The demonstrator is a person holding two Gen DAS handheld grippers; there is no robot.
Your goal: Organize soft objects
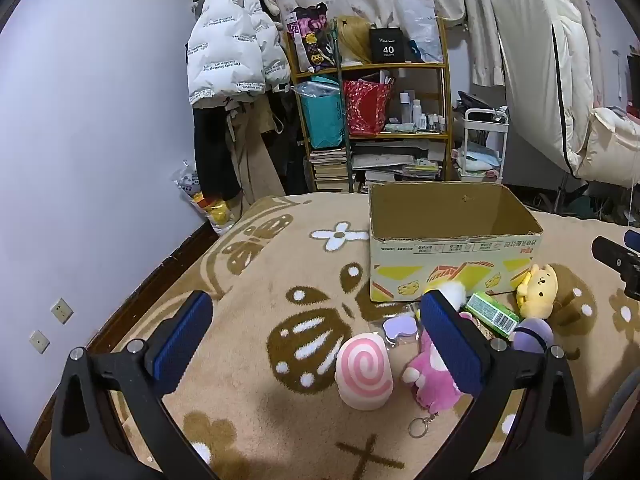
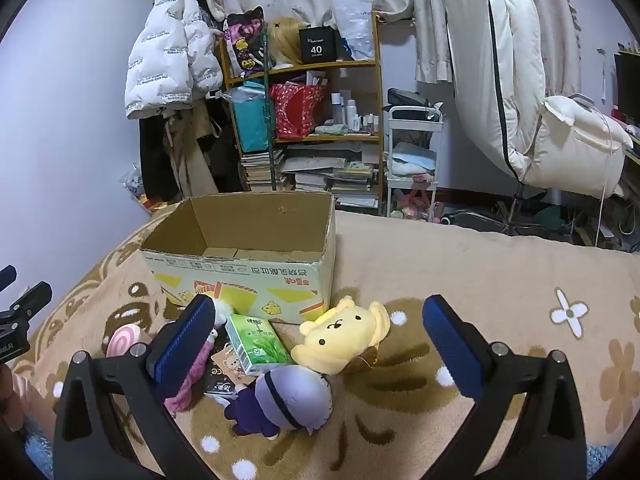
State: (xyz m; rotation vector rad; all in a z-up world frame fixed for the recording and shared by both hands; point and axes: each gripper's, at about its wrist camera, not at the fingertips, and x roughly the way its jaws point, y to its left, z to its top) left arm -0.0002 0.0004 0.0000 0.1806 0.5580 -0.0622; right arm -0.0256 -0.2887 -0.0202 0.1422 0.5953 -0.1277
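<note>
Both tongs — left (image 1: 316, 336) and right (image 2: 320, 338) — gape wide, grasping nothing. Soft toys (image 2: 340, 340) lie clustered on the bed's blanket (image 2: 500, 264) just before the empty box (image 2: 240, 264), mid-bed.

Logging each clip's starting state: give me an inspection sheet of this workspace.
Surface: beige patterned blanket.
Job's things: open cardboard box, looks empty; beside it yellow plush, purple plush, pink plush, pink swirl roll.
Clutter: green tissue pack, keyring.
Grippers: left gripper and right gripper open, holding nothing.
Cables: white cord by the chair.
Surroundings: crowded shelf, hanging white jacket.
</note>
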